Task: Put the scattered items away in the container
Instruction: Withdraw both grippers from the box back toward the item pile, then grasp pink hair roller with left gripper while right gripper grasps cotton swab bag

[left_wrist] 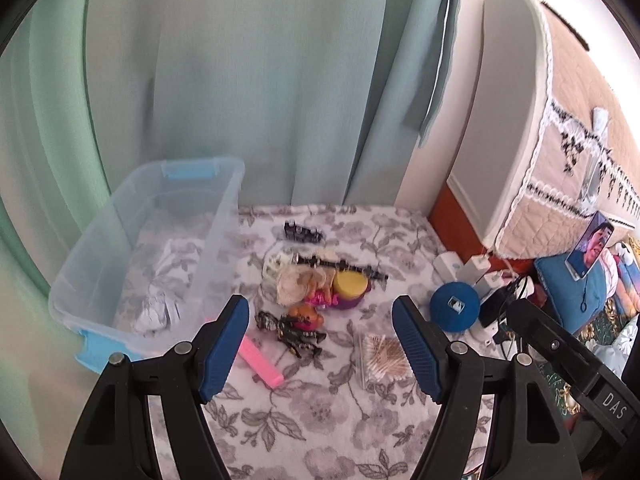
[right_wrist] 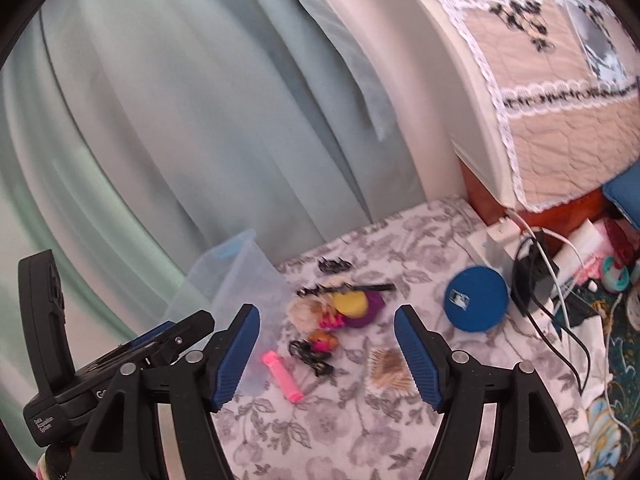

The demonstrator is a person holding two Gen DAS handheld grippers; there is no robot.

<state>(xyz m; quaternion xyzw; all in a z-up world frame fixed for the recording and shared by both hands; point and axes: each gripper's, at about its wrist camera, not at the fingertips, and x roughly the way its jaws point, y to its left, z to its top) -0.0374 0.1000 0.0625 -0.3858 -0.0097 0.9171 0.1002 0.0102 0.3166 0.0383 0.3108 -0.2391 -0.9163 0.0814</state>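
Two hand-held tools hover above a bed covered in a grey floral blanket (left_wrist: 320, 420), both released, blue pads spread wide and grasping nothing: the left tool (left_wrist: 320, 344) and the right tool (right_wrist: 326, 354). The landmark is a clear plastic container (left_wrist: 100, 264) with blue latches, standing on the bed at the foot of pale green curtains; crumpled white material already lies inside it. Just to the right of the container sits the scatter: a pink comb (left_wrist: 260, 362) closest to its near corner, a black tangled toy figure (left_wrist: 292, 330) beside that, then a blonde doll (left_wrist: 304, 284) touching a yellow-lidded purple pot (left_wrist: 350, 286), with dark strips of clips beyond. Farther right of the container lie a clear pack of cotton swabs (left_wrist: 380, 358) and a blue round disc (left_wrist: 454, 306). My judgement: the step in hand is choosing a first pick. The comb looks best for the left tool, closing across its narrow width. Press lightly, since the soft blanket may bunch between the pads, and lift well over the container's wall before letting go.
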